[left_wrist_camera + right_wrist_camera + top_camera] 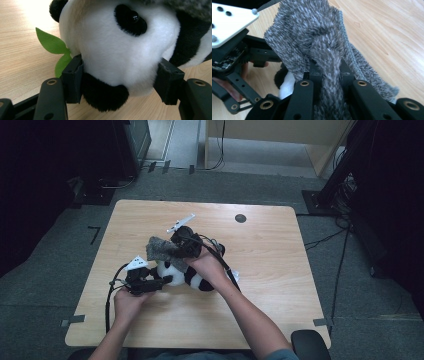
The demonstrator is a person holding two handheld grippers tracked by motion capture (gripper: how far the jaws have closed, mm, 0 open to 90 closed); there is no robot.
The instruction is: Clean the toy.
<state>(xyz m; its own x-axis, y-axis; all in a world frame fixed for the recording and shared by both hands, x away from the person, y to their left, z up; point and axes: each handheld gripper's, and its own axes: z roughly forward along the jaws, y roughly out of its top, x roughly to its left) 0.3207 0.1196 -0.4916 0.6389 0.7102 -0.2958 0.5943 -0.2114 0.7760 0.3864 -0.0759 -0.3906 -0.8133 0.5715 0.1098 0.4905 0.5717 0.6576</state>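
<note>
Left gripper (120, 82) clamps the plush panda's (117, 47) head at mid-table; its own view reveals a green leaf (51, 43). Right gripper (329, 75) pinches grey fuzzy cloth (312, 32) above the panda. Wooden table (270, 250); grey carpet (55, 255) beyond.

1. I see the plush panda (120, 50), black and white, lying on its side, its head squeezed between my left gripper's (120, 85) jaws.
2. The grey fuzzy cloth (322, 50) hangs bunched, pinched in my right gripper (328, 72), draped just above the panda.
</note>
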